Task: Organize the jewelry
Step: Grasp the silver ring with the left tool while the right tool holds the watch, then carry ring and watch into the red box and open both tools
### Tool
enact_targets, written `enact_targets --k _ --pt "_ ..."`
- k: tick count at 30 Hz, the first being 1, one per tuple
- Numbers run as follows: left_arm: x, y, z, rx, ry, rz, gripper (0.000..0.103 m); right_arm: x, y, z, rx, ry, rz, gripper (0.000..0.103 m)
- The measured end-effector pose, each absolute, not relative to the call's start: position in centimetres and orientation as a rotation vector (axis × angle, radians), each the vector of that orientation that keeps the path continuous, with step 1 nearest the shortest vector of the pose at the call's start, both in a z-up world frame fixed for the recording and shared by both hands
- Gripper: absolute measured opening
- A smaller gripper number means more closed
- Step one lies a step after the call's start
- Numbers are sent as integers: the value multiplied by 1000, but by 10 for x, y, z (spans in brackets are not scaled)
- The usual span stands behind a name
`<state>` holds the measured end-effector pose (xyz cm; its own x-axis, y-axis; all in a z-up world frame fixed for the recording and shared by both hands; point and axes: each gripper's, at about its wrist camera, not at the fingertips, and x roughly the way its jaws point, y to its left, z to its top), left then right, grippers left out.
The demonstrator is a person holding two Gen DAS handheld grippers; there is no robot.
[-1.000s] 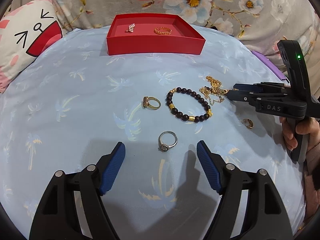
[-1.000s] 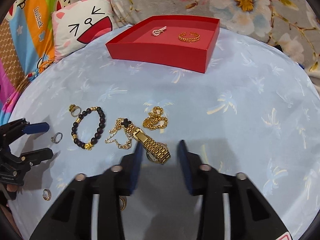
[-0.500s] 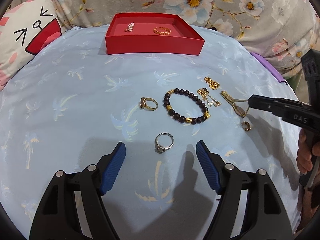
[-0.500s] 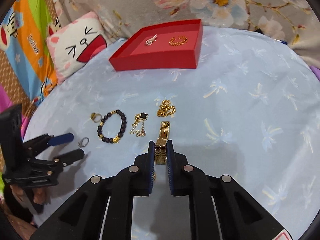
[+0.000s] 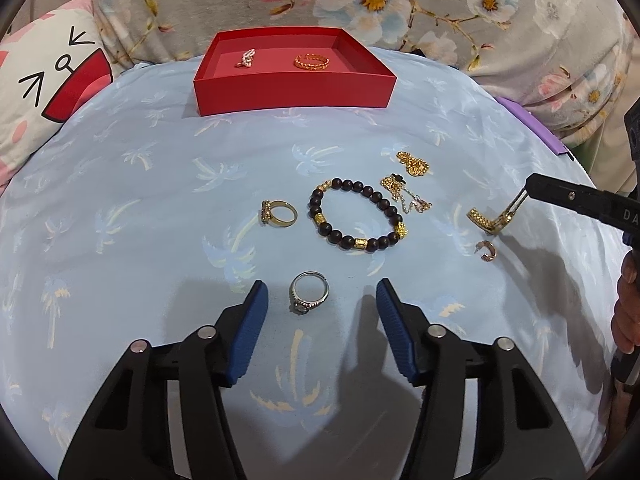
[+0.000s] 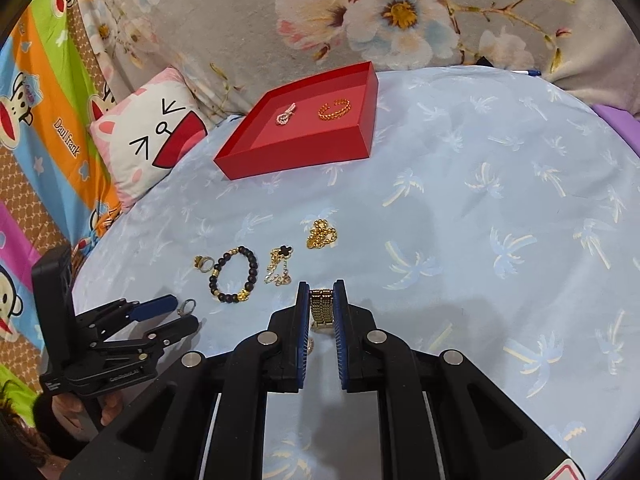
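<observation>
Pinching gold watch band (image 6: pixel 321 307) in my right gripper (image 6: pixel 321 312) for the red tray (image 6: pixel 296 156); left gripper (image 5: pixel 318 312) wide open, empty, straddling silver ring (image 5: pixel 309 293).

Left gripper (image 5: pixel 319 300): black plastic linkage arms, 2 blue ribbed fingers (image 5: pixel 249 332), 4 round silver pivot screws. Right gripper (image 6: pixel 321 300): same build, blue ribbed fingers (image 6: pixel 303 332), 4 silver screws; white lettering "DA" on its side in left wrist view. Bare skin on hand (image 5: pixel 628 312).
</observation>
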<state>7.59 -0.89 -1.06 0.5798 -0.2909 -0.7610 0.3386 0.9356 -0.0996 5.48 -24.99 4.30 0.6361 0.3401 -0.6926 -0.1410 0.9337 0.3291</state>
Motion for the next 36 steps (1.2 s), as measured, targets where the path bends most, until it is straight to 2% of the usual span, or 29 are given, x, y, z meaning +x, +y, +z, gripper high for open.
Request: enact_targets --k 2,4,7,14,16,26,36 --pt "76 -9 -10 60 877 -368 49 54 -250 43 255 839 282 11" --pt "76 -11 -10 64 876 -372 39 54 -249 42 252 841 284 11" --pt "75 -15 -10 79 873 -378 31 55 -248 42 254 844 289 11" --pt "74 -21 -11 103 870 -384 17 55 -248 42 259 844 289 11" --pt "74 -22 -11 109 872 -387 6 55 -248 43 259 841 291 11" --pt "69 -25 -5 102 864 -407 5 51 -248 49 268 819 292 11" --pt "72 -18 27 47 842 -448 5 53 -244 73 250 786 312 11"
